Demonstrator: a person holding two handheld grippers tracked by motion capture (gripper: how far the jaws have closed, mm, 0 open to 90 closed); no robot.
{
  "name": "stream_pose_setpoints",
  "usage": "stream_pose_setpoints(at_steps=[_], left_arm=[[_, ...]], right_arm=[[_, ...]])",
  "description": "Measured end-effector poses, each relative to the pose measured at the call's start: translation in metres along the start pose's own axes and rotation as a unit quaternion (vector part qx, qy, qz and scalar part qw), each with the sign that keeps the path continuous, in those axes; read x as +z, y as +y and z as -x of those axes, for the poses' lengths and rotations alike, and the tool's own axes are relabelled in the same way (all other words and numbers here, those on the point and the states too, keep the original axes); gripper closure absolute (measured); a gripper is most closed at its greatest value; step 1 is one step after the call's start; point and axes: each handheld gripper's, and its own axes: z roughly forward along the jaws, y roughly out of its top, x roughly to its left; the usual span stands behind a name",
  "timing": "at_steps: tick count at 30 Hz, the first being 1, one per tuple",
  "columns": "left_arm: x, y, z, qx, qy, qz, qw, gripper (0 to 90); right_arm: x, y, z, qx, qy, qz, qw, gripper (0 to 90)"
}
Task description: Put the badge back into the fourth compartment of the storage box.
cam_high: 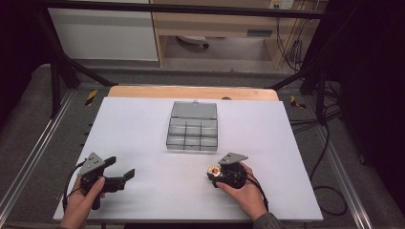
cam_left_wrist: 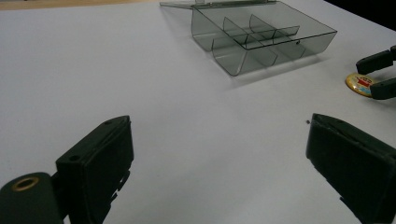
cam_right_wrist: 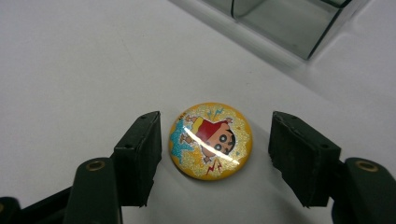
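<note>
White table sheet [cam_high: 143, 124] (grey floor around), badge [cam_right_wrist: 210, 140] flat between the right gripper [cam_right_wrist: 215, 154]'s not-quite-touching jaws.

Glossy, glittery badge [cam_right_wrist: 210, 140] on matt white table [cam_high: 143, 129] — clear smoky plastic box [cam_high: 192, 129].

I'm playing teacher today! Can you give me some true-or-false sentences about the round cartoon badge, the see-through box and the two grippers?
1. The round yellow cartoon badge lies between the right gripper's jaws. True.
2. The badge sits inside the clear grey plastic compartment box. False: it lies on the white table, outside the box.
3. The box's lid is shut. False: it is open.
4. The left gripper's jaws are open and hold nothing. True.
</note>
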Motion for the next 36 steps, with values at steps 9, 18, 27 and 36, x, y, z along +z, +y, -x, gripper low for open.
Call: stream_pose_setpoints(at_steps=[9,18,27,36], left_arm=[[-0.001,-0.001,-0.001,-0.002,0.001,-0.001,1.0000,7.8],[-0.001,-0.002,0.001,0.001,0.002,-0.006,1.0000,8.1],[-0.001,-0.001,0.002,0.002,-0.003,-0.003,1.0000,8.2],[0.000,-0.001,0.003,0.004,-0.003,-0.006,1.0000,8.2]], right_arm=[[0.004,0.003,-0.003,-0.014,-0.007,-0.004,0.9999,38.9],[0.002,0.002,0.005,-0.002,-0.020,-0.005,0.9998,39.2],[0.003,0.004,0.005,-0.011,-0.031,-0.004,0.9995,42.6],[0.004,0.003,0.008,0.001,-0.028,-0.002,0.9996,46.5]])
